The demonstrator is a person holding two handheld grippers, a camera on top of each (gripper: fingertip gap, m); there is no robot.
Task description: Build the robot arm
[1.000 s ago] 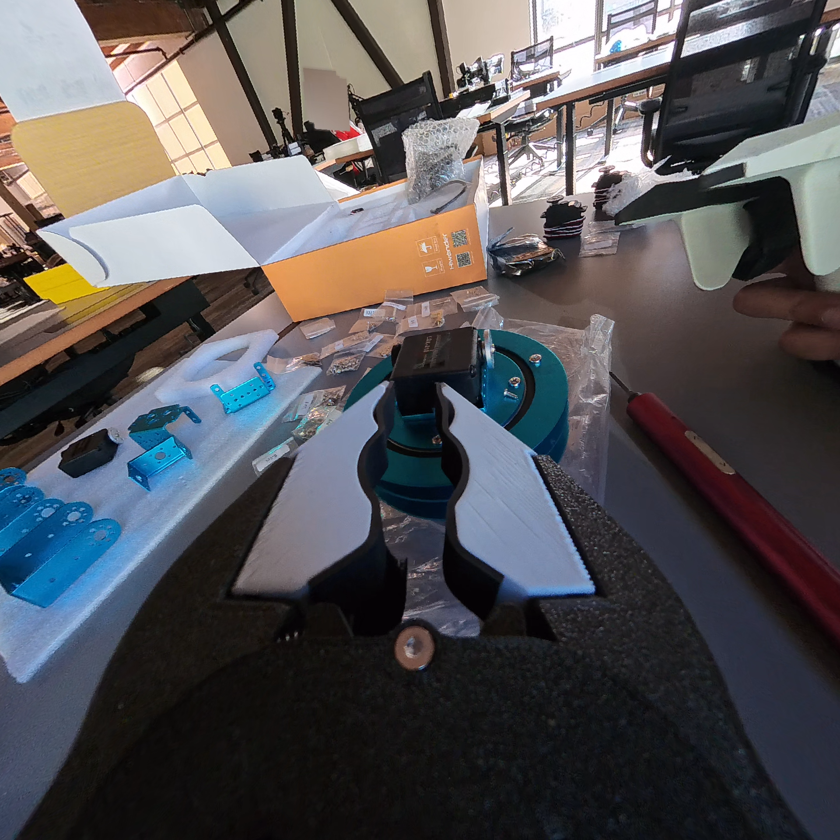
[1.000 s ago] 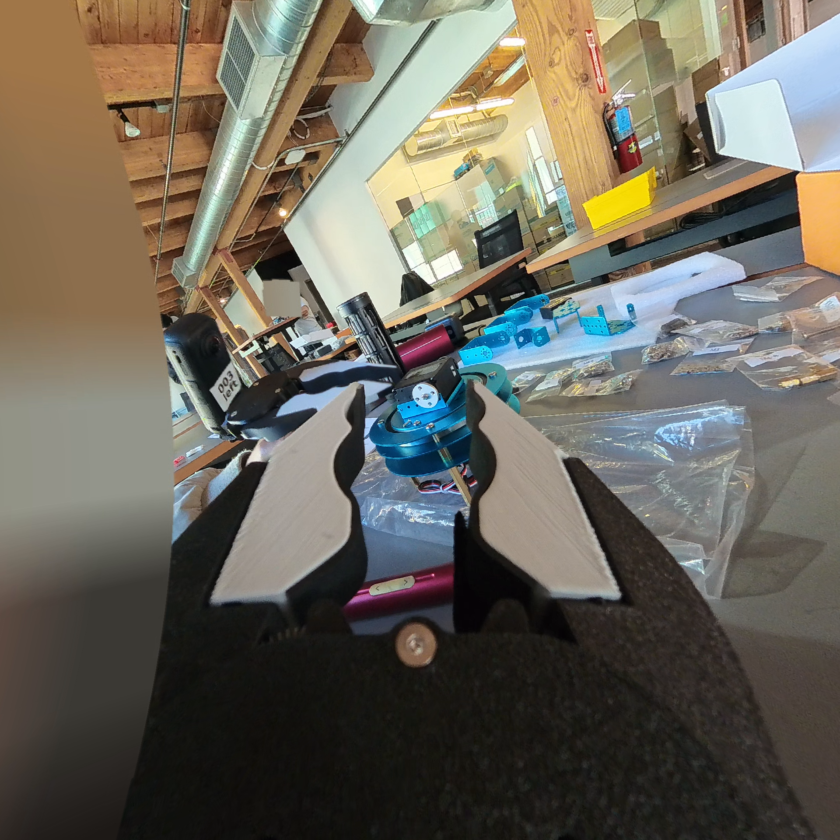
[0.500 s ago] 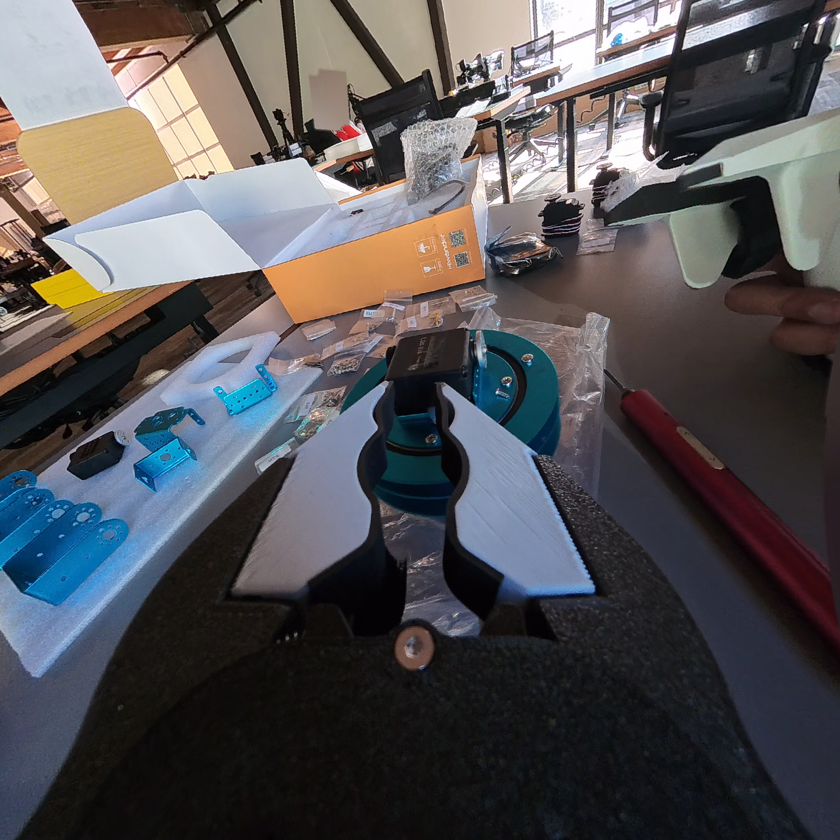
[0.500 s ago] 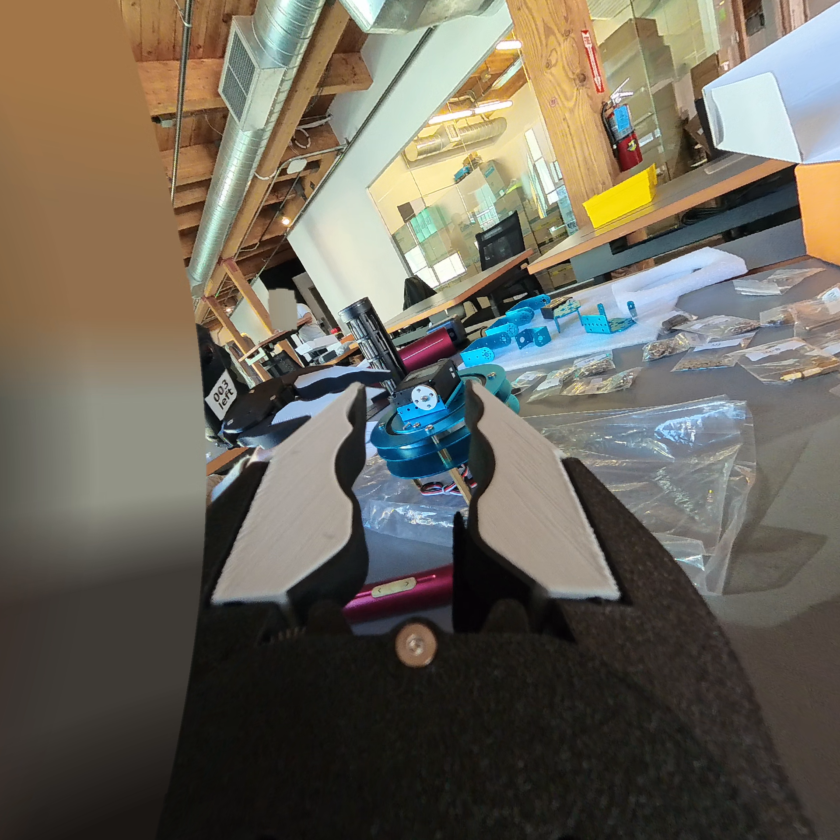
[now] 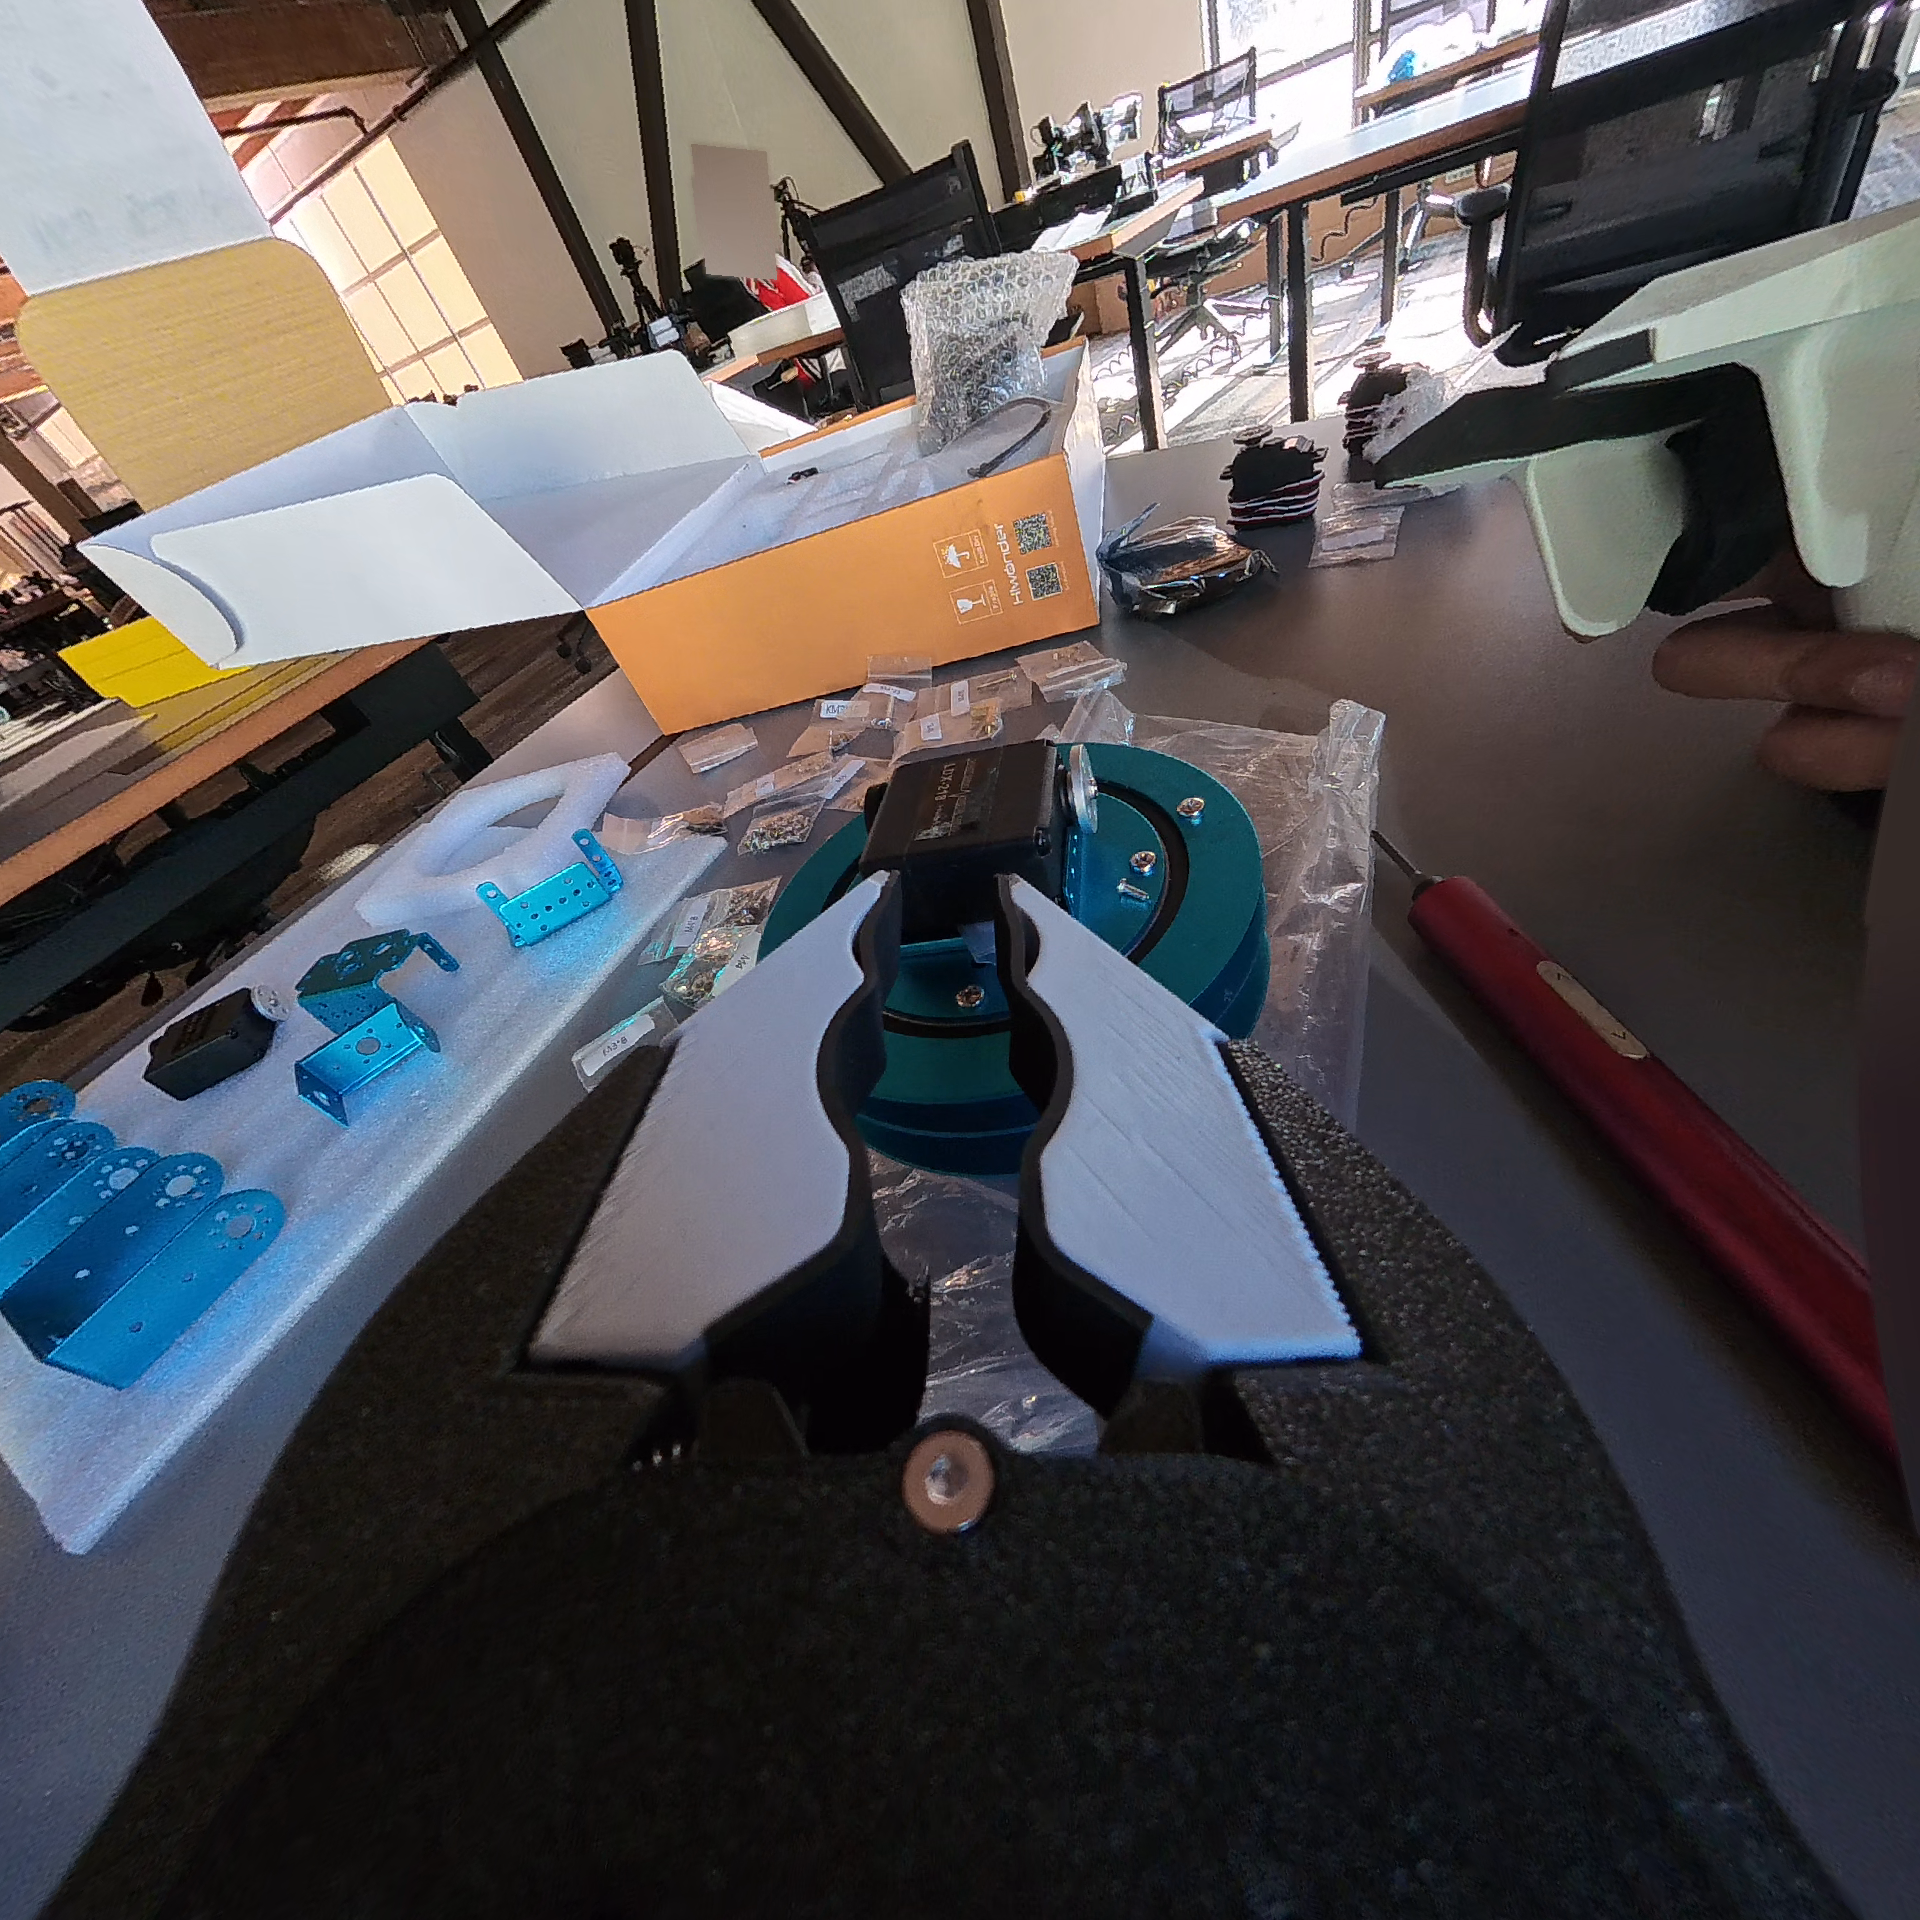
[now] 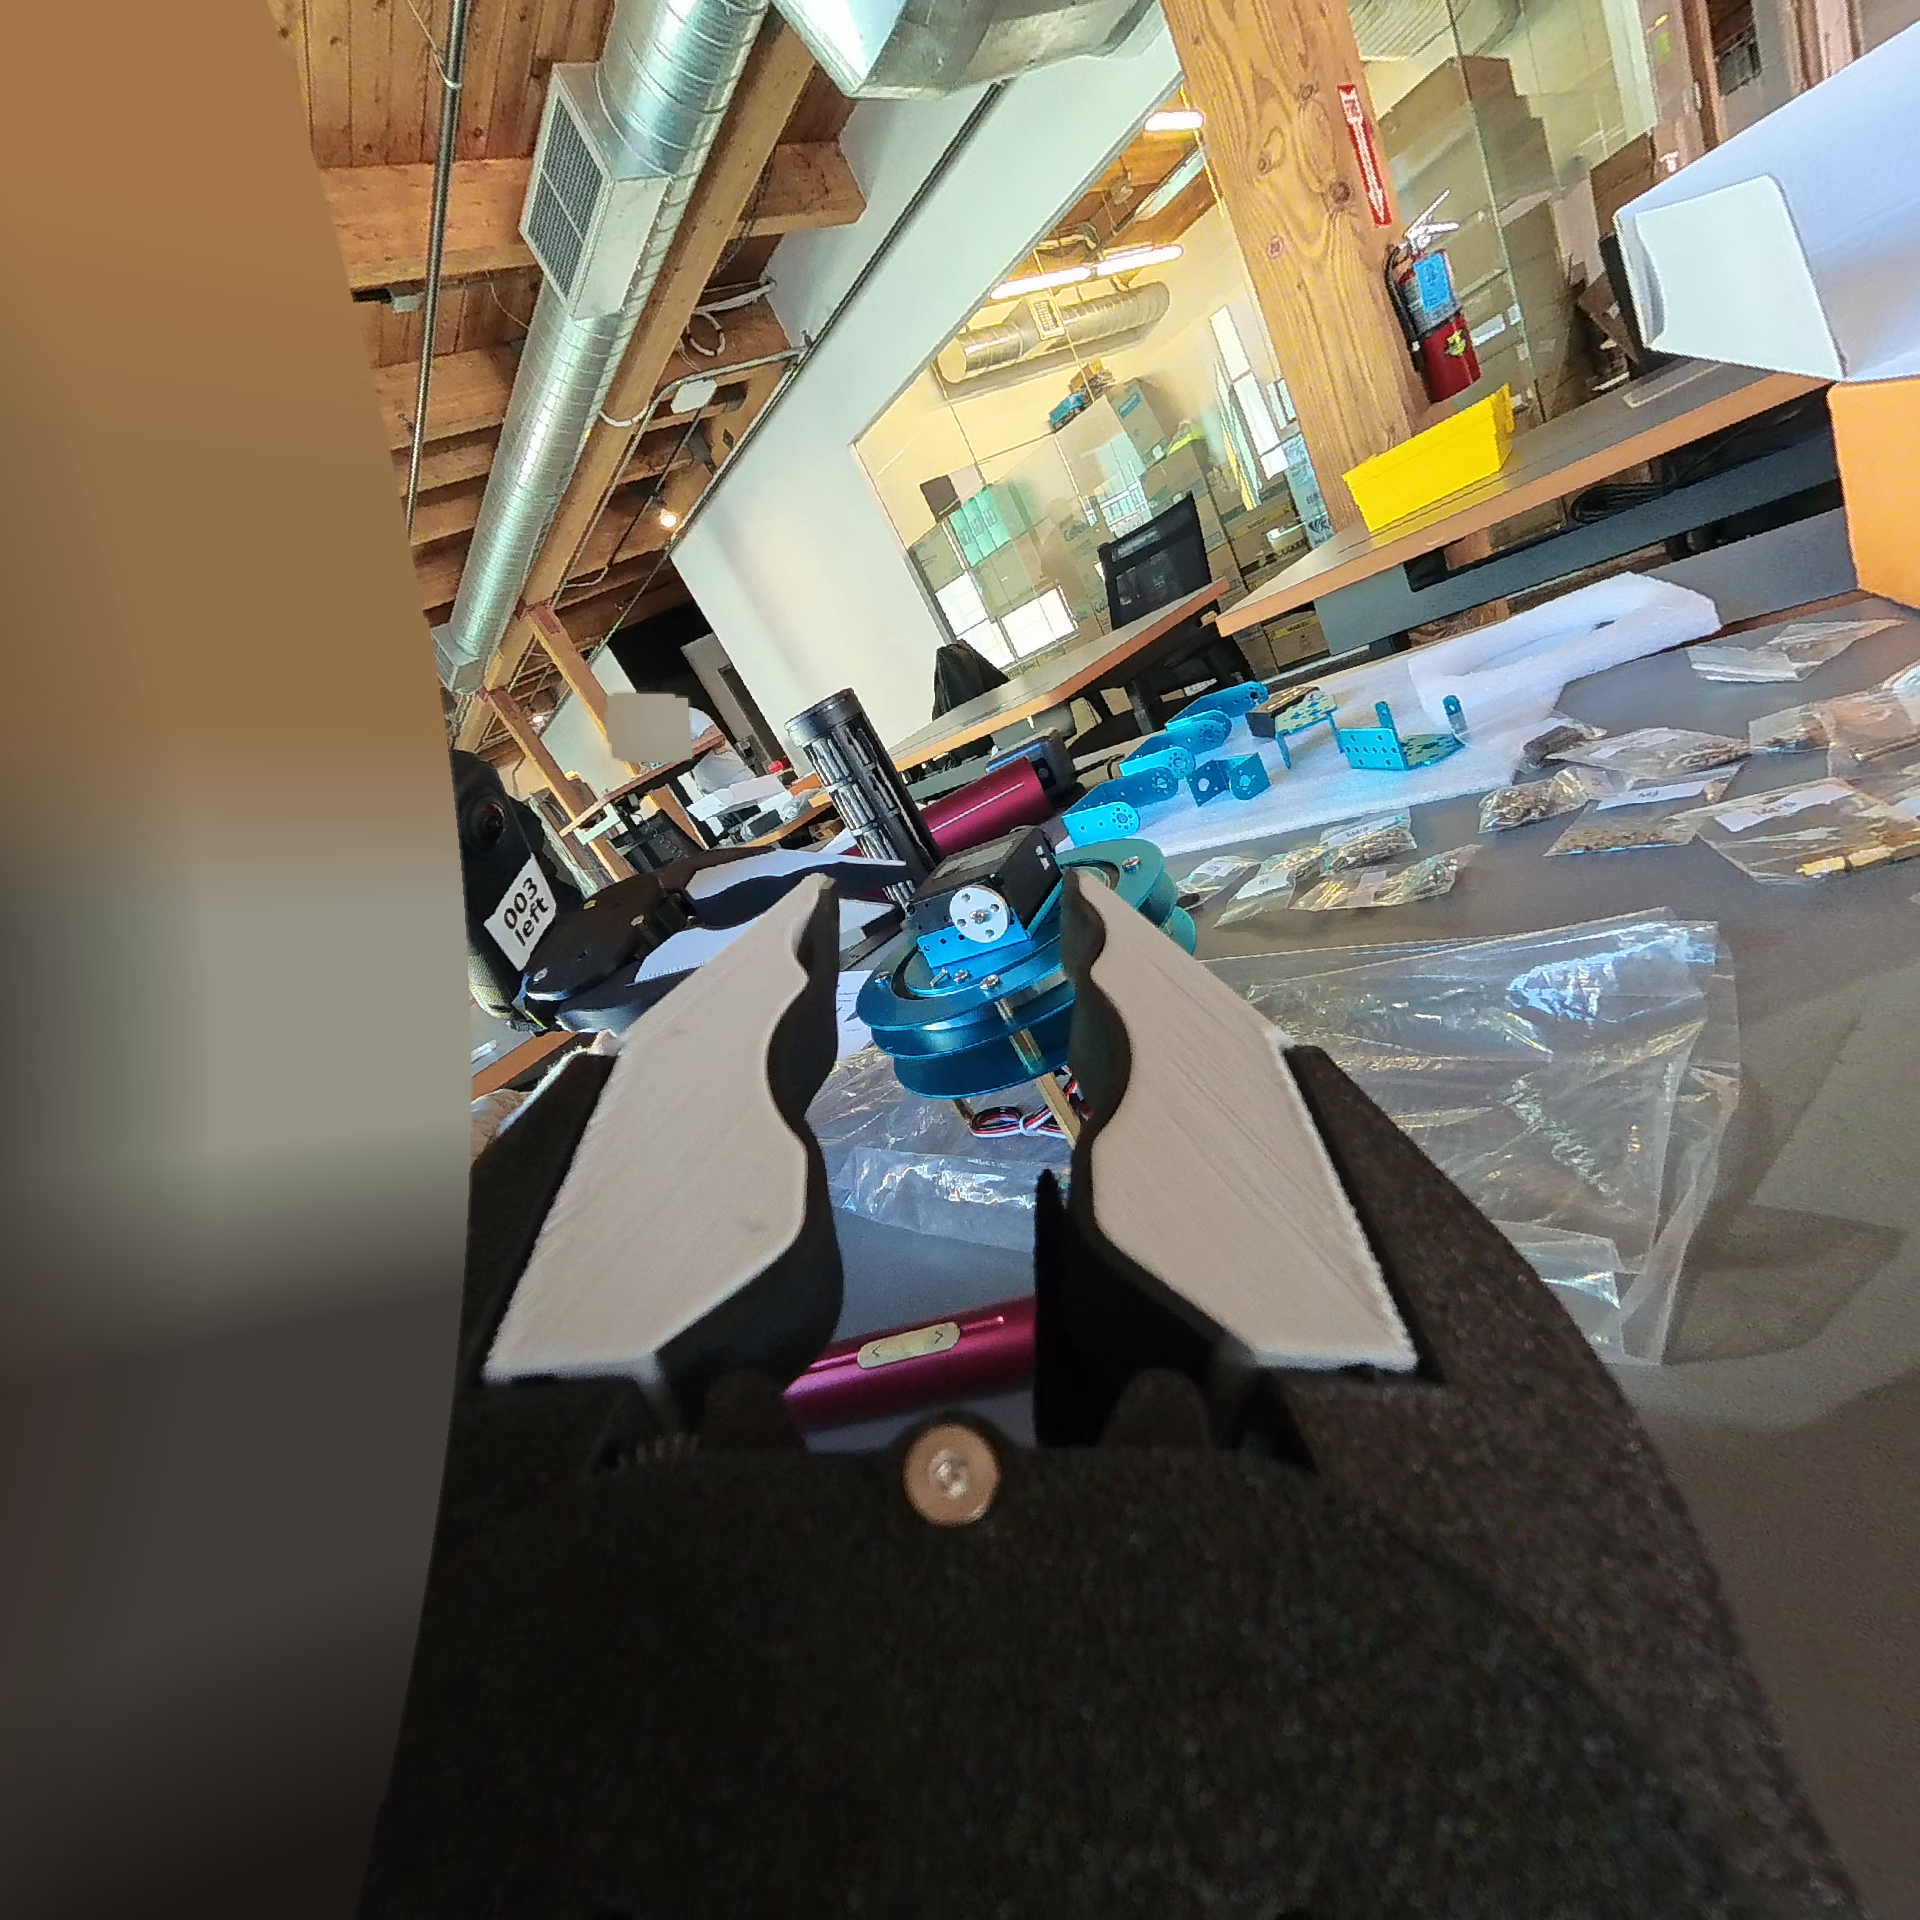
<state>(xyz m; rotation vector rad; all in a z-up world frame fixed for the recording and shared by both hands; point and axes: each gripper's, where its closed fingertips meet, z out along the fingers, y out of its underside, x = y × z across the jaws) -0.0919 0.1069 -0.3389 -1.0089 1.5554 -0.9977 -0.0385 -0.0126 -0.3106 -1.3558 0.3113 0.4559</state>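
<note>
Between the fingers of my left gripper [image 5: 940, 894] sits a black servo motor [image 5: 961, 805], mounted on a round teal base [image 5: 1153, 914]; the fingertips press on the servo's lower sides, clenched around it. That base is tilted, one edge lifted off the crinkled clear plastic bag [image 5: 1320, 831] lying on the grey surface [image 5: 1558, 831]. Just to the right of the bag lies a red screwdriver [image 5: 1662, 1122], pointing away from me.

My right gripper [image 6: 945, 904] hangs near the same assembly, its fingers spread apart with nothing between them; the screwdriver's handle shows below it, close to its base. From that side I see the servo's round silver hub facing me and thin coloured wires trailing under the teal base.

Off to my left, a white foam sheet [image 5: 312, 1195] carries blue metal brackets [image 5: 125, 1247] and a second black servo [image 5: 208, 1039]. Small bags of screws [image 5: 790, 790] are scattered beyond the base, and behind them stands an open orange box [image 5: 831, 613] with white flaps.
</note>
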